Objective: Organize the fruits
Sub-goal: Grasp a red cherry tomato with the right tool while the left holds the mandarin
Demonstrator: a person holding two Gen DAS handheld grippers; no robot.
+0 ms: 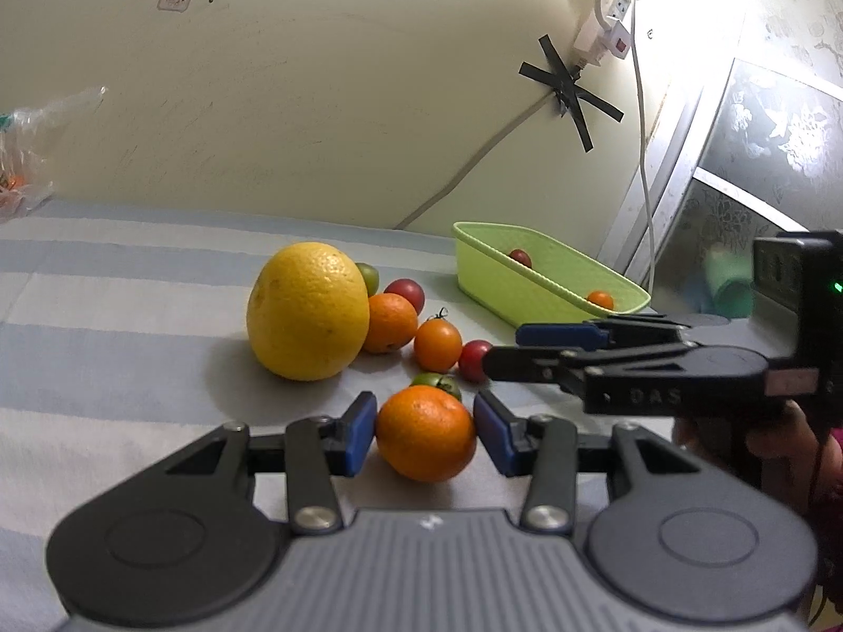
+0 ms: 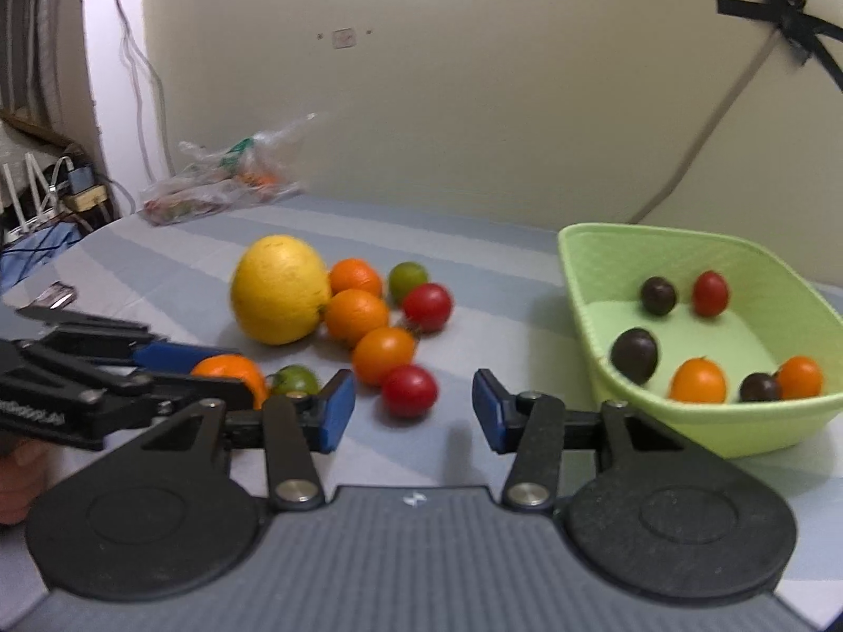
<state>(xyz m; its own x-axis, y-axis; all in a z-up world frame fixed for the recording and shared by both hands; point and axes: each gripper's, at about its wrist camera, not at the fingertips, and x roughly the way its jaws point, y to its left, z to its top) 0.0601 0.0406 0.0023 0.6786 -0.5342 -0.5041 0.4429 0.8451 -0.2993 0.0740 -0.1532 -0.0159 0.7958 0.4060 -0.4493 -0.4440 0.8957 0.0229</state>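
Fruits: round orange mandarin [image 1: 425, 433] sitting between your left gripper [image 1: 425, 434] pads, barely touching | right gripper [image 2: 413, 411] standing wide, holding nothing | risk: mandarin slipping, knocking small green tomato [image 1: 437, 383]

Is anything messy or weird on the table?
Nothing is spilled or broken. The fruit pile just sits loose on the cloth, outside the green basket. A crumpled plastic bag lies at the far edge by the wall.

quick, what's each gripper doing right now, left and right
Left gripper: pads on either side of an orange on the table; firm grip cannot be told.
Right gripper: open, holding nothing, red tomato just ahead.
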